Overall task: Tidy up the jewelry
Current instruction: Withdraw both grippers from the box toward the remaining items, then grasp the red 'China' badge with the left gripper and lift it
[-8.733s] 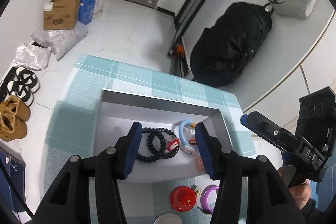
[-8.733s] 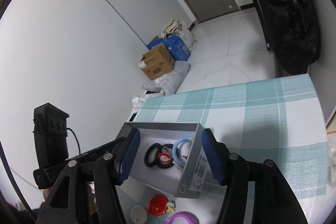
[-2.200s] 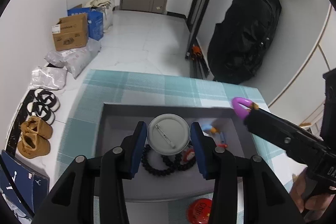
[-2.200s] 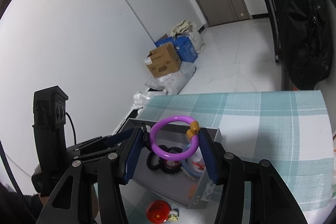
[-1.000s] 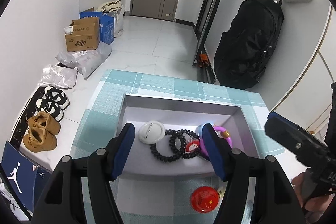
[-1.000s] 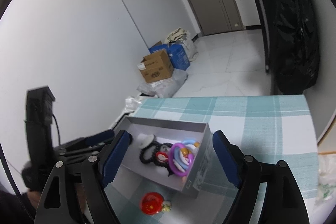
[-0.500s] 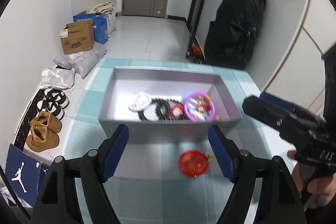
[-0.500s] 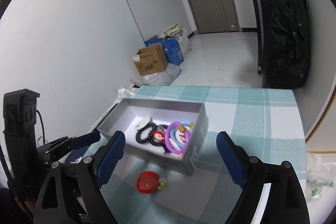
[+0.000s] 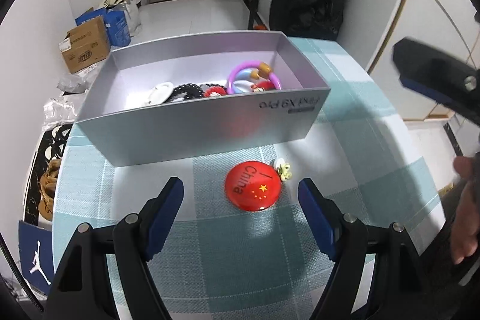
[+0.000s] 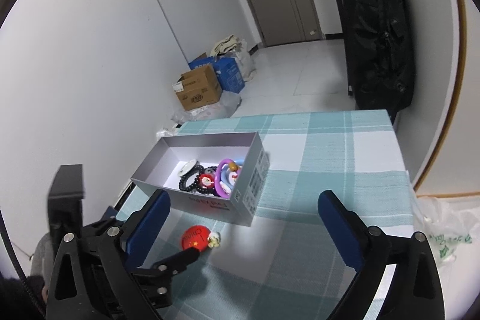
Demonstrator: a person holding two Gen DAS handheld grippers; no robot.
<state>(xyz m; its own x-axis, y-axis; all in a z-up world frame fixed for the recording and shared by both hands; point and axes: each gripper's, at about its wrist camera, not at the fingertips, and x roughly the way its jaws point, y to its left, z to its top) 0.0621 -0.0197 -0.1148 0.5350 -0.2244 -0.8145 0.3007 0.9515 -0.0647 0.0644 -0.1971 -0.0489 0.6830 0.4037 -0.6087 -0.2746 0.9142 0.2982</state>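
A grey box [image 9: 195,125] stands on the checked cloth and holds a purple ring [image 9: 240,71], black bead bracelets [image 9: 186,87] and a white badge [image 9: 160,89]. In front of it lie a red badge [image 9: 253,186] and a small white-and-yellow charm [image 9: 283,168]. My left gripper [image 9: 240,185] is open and low, its pads on either side of the red badge without touching it. My right gripper [image 10: 243,197] hangs higher and further back, jaws opening wide with nothing between them. From there I see the box [image 10: 249,191], the red badge [image 10: 195,236] and the charm [image 10: 214,239].
The teal checked tablecloth [image 10: 330,155] ends at the table's far edge and right edge. A plastic bag [image 10: 444,230] lies off the right side. On the floor are cardboard boxes [image 10: 198,92], shoes [image 9: 48,191] and a black backpack [image 10: 378,35]. A hand [image 9: 465,200] holds the right gripper.
The white badge and purple ring, held two seconds ago, now lie in the box. Both grippers have drawn back from it. The left one sank toward the red badge; the right jaws spread wider.
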